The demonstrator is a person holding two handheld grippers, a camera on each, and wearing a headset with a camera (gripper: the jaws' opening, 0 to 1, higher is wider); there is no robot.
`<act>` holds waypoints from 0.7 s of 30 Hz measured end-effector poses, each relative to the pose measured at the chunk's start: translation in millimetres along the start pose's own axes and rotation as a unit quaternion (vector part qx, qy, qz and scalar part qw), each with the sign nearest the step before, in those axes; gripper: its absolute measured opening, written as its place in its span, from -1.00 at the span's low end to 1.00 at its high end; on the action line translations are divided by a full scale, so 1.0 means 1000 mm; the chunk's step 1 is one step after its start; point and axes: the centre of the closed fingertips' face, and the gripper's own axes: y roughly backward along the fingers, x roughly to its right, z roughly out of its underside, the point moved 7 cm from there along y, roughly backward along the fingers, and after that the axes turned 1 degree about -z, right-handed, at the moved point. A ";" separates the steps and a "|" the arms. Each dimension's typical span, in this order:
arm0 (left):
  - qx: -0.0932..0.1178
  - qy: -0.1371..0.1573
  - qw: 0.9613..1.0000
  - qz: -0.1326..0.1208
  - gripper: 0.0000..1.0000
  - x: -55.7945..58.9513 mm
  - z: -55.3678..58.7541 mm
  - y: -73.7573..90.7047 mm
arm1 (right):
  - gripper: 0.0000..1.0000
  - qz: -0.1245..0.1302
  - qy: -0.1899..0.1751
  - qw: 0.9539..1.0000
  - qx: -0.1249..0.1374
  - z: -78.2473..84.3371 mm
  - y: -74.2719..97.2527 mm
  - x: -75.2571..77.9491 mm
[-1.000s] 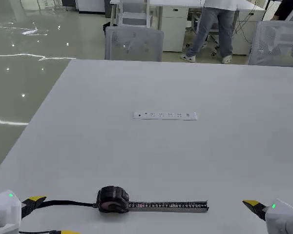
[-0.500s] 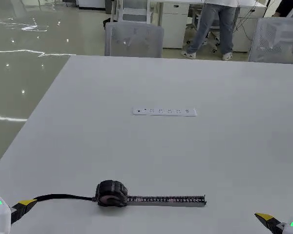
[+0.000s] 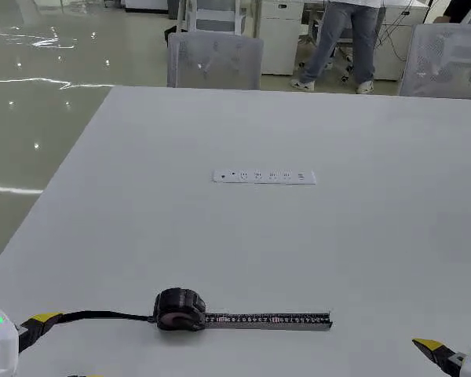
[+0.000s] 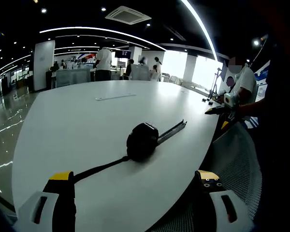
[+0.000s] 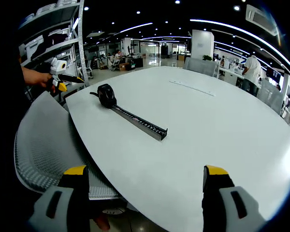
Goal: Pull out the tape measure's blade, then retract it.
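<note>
The tape measure (image 3: 179, 309) lies on the worktop (image 3: 361, 236) near its front edge; its blade (image 3: 268, 319) runs out rightward; its strap (image 3: 102, 316) trails left towards the left gripper (image 4: 135, 176); the right gripper (image 5: 146, 170) is right of the blade's tip, well apart; a power strip (image 3: 264, 177) lies farther back, mid-worktop.

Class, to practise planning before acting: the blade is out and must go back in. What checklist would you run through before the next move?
1. The blade out of the tape measure, flat on the table: ok.
2. Jaws of the left gripper open, empty: ok.
3. Jaws of the right gripper open, empty: ok.
4. A gripper touching the tape measure: not ok, both apart from it.
5. Blade lock released: cannot tell.
6. The power strip well away from the blade: ok.
</note>
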 end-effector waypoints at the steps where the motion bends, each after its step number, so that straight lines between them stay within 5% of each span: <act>1: 0.000 0.000 1.000 0.000 1.00 0.000 0.000 0.000 | 1.00 0.000 0.000 1.000 -0.001 -0.001 0.000 0.000; 11: -0.004 0.004 1.000 -0.008 1.00 0.007 -0.007 -0.004 | 1.00 -0.015 0.028 0.999 -0.011 -0.011 -0.006 0.004; 14: -0.012 0.026 1.000 -0.003 1.00 0.013 -0.008 -0.009 | 0.99 -0.025 0.048 0.998 -0.026 -0.015 -0.010 0.009; 19: 0.020 0.065 0.998 -0.013 1.00 0.022 -0.023 -0.017 | 0.96 -0.051 0.086 0.994 -0.044 -0.024 -0.016 0.016; 21: 0.015 0.069 0.997 -0.008 1.00 0.028 -0.028 -0.021 | 0.93 -0.063 0.107 0.991 -0.059 -0.028 -0.020 0.019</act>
